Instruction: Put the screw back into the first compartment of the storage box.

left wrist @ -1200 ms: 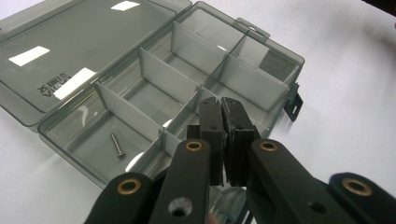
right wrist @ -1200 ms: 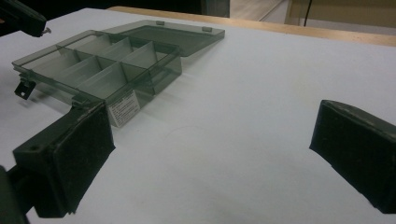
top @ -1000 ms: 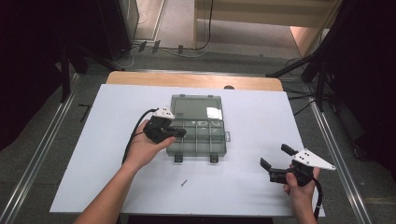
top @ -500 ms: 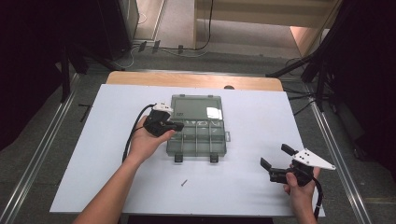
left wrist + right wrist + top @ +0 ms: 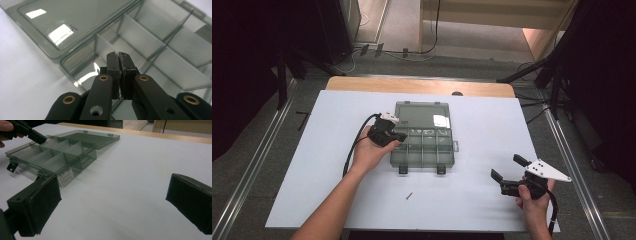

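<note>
A clear grey compartment box (image 5: 422,155) lies open mid-table, its lid (image 5: 421,114) flat behind it. My left gripper (image 5: 402,136) reaches in from the box's left side. In the left gripper view its jaws (image 5: 118,53) are pressed together, tips down over the far-left compartment (image 5: 87,72). I cannot tell whether anything tiny is pinched between them. My right gripper (image 5: 508,168) rests near the table's front right, open and holding nothing. In the right gripper view its pads (image 5: 40,202) stand wide apart over bare table, with the box (image 5: 50,155) and the left gripper (image 5: 40,137) farther off.
A small dark screw (image 5: 409,196) lies on the white table (image 5: 312,190) in front of the box. A white label (image 5: 65,178) is on the box's side wall. A wooden strip (image 5: 422,86) runs along the table's far edge.
The left gripper has drifted a little toward the far side of the box and sunk lower over its far-left compartment, jaws still together. The right gripper has kept still.
</note>
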